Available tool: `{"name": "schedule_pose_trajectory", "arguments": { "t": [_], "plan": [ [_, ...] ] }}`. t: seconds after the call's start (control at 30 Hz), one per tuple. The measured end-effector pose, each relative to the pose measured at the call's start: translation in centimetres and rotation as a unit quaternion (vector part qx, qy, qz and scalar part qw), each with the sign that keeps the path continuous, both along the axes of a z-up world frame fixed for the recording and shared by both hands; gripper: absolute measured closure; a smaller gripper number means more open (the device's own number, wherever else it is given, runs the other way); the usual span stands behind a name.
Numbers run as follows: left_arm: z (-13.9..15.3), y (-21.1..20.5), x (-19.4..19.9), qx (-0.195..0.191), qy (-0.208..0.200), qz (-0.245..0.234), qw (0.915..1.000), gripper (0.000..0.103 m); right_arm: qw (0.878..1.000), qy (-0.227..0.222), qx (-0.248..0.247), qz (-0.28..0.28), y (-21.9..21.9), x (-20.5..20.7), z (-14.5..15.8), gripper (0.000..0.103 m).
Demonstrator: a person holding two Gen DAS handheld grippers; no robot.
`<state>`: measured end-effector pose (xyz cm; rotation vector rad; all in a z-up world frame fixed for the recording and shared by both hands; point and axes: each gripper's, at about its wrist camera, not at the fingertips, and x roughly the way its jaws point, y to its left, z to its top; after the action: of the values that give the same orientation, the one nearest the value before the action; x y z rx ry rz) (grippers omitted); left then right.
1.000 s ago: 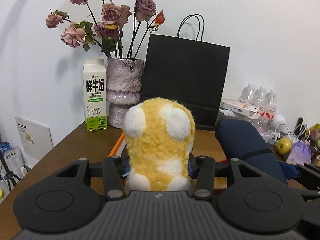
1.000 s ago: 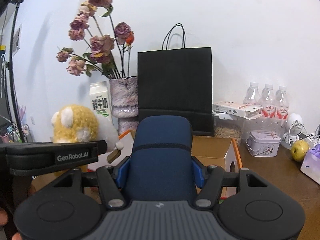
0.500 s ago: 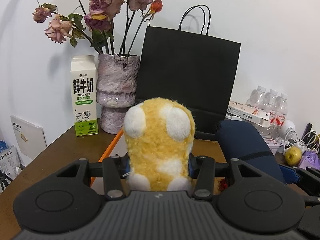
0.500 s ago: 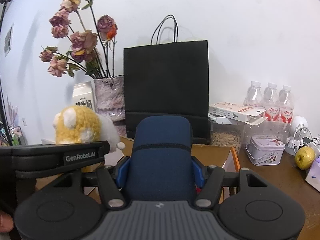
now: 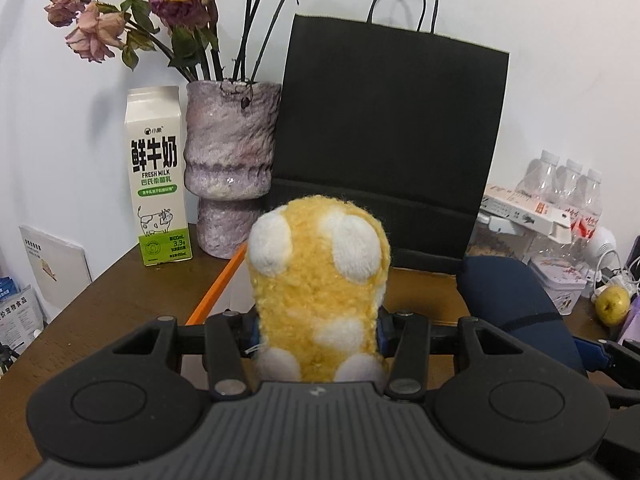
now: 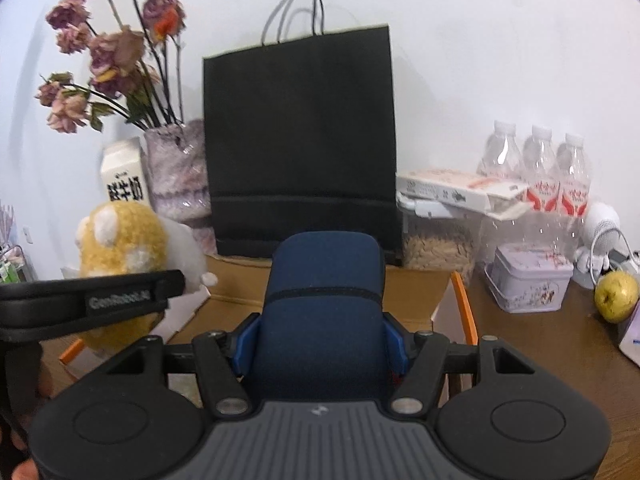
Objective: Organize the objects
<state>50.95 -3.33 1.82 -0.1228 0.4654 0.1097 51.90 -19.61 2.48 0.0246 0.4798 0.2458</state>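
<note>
Left claw (image 5: 318,336) clamped on yellow plush toy (image 5: 320,288), right claw (image 6: 320,344) clamped on navy case (image 6: 320,308), both held side by side above cardboard box (image 6: 416,292) on counter (image 6: 532,344).

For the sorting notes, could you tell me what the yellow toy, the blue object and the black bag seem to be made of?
Yellow toy: fuzzy plush fabric with white patches, curly pile visible.
Blue object: apparently matte woven cloth over a soft case, with a stitched seam; its core is hidden.
Black bag: likely matte paper, with crisp folds and cord handles.
</note>
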Motion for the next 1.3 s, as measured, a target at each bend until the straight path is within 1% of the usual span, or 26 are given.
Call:
{"name": "schedule_pose_trajectory", "arguments": {
  "t": [0.17,0.33,0.43,0.47,0.53,0.57,0.6,0.63,0.7,1.0,1.3],
  "plan": [
    [-0.4,-0.1,0.9,0.014,0.006,0.005,0.9999,0.055,1.000,0.015,-0.001,-0.003,-0.2,0.8,-0.9,0.042],
    [-0.7,0.1,1.3,0.018,0.008,0.008,0.9998,0.055,1.000,0.022,0.001,-0.003,-0.3,1.0,-1.2,0.042],
    [-0.9,0.2,1.5,0.020,0.013,0.007,0.9997,0.053,1.000,0.025,0.003,-0.009,-0.5,1.1,-1.2,0.041],
    [-1.0,0.3,1.6,0.021,0.015,0.006,0.9997,0.048,1.000,0.027,0.003,-0.012,-0.5,1.2,-1.2,0.040],
    [-1.1,0.2,1.5,0.021,0.015,0.002,0.9997,0.033,0.999,0.032,0.001,-0.016,-0.6,1.4,-1.3,0.038],
    [-1.0,0.1,1.4,0.024,0.011,0.003,0.9997,0.014,0.999,0.032,0.001,-0.019,-0.6,1.4,-1.3,0.038],
    [-0.9,0.0,1.3,0.028,0.004,0.003,0.9996,0.000,0.999,0.030,0.000,-0.021,-0.7,1.4,-1.2,0.029],
    [-0.8,0.0,1.0,0.033,-0.009,0.004,0.9994,0.000,0.999,0.030,-0.002,-0.023,-0.8,1.4,-1.1,0.013],
    [-0.6,-0.2,0.8,0.039,-0.016,0.007,0.9991,0.000,0.999,0.024,-0.002,-0.028,-0.9,1.2,-0.9,0.003],
    [-0.6,0.0,0.6,0.036,-0.012,0.016,0.9992,0.000,0.999,0.021,-0.006,-0.030,-1.1,1.1,-0.6,0.002],
    [0.5,0.1,-0.8,0.026,-0.024,0.016,0.9992,0.000,1.000,0.001,-0.022,-0.020,-0.5,-0.3,0.5,0.002]
  ]
}}
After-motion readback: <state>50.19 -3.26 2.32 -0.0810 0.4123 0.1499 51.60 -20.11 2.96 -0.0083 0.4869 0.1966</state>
